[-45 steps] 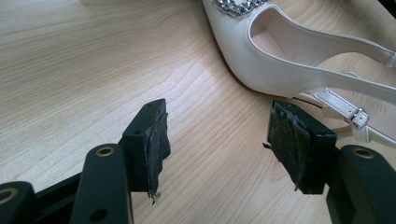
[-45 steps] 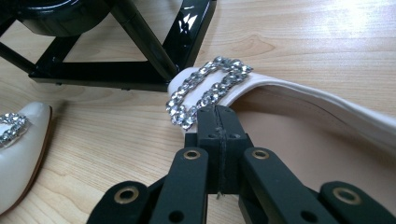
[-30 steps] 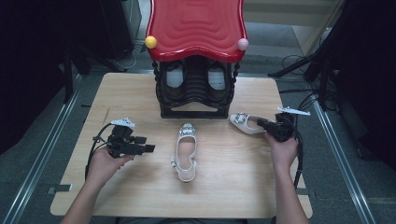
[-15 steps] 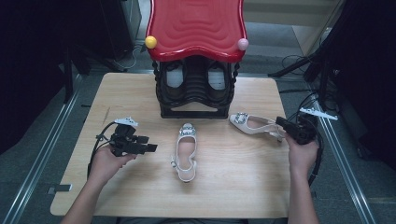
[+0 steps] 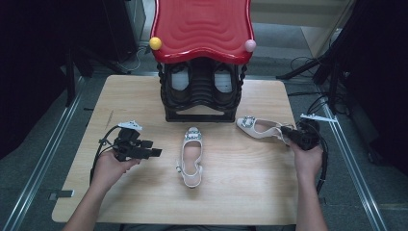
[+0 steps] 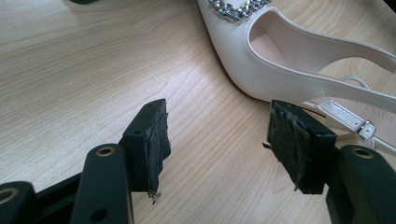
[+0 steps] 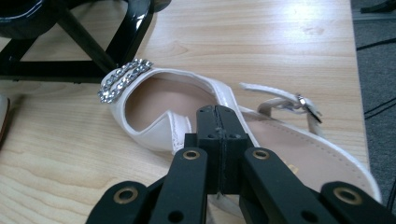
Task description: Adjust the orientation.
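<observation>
We see right gripper [image 5: 292, 136] pinching right shoe [image 5: 260, 128]; left gripper [image 5: 153, 148] spread, left shoe [image 5: 191, 156] just ahead.

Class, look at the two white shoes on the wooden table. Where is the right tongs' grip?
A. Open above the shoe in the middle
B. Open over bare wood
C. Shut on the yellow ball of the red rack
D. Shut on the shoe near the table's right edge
D: the right tongs have their jaws pressed together on the side of the white shoe lying near the table's right edge.
</observation>
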Available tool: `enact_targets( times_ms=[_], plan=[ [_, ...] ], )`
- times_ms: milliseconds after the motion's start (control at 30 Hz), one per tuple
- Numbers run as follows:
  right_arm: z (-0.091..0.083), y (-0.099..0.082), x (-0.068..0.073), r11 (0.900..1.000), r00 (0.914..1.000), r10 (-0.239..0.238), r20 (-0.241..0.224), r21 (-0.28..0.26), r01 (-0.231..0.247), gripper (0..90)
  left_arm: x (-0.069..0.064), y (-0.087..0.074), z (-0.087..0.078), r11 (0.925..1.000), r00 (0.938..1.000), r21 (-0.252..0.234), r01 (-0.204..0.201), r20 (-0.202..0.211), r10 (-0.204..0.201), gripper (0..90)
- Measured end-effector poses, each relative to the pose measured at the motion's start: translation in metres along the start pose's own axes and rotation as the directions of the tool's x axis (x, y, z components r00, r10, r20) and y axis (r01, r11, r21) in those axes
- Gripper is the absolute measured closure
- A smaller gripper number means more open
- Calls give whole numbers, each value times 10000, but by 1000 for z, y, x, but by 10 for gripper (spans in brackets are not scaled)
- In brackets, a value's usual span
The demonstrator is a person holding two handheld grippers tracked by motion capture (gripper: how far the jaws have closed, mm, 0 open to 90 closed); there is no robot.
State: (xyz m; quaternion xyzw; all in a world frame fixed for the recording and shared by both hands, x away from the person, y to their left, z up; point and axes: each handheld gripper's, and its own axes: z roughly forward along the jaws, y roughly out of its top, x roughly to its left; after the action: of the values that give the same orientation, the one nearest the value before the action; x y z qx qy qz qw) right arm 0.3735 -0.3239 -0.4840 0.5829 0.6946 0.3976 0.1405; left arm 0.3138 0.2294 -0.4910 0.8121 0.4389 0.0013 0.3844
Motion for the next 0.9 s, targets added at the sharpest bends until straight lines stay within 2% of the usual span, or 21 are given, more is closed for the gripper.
enact_targets(
  times_ms=[67,267,333,400,633,900],
  plan=[
    [2,-1,3,9998,10000,-66,-8,208,66,900,1,0,0,10000,10000,-2,-5,20,5,385],
    [0,-3,11,9993,9997,-231,-75,299,233,900,5,3,1,10000,10000,20,65,40,-65,386],
    [0,-5,12,9993,9995,-143,-298,344,153,900,6,4,2,10000,10000,35,70,37,-70,387],
    [-1,-7,16,9990,9992,-237,-327,368,249,900,6,5,3,9999,9999,25,108,68,-108,387],
    [-1,-12,24,9981,9982,-380,-464,475,402,900,6,11,10,9999,9999,92,-47,122,46,388],
    [2,-16,44,9951,9950,-644,-766,705,698,889,9,12,14,9999,9998,28,137,145,-138,394]
  ],
)
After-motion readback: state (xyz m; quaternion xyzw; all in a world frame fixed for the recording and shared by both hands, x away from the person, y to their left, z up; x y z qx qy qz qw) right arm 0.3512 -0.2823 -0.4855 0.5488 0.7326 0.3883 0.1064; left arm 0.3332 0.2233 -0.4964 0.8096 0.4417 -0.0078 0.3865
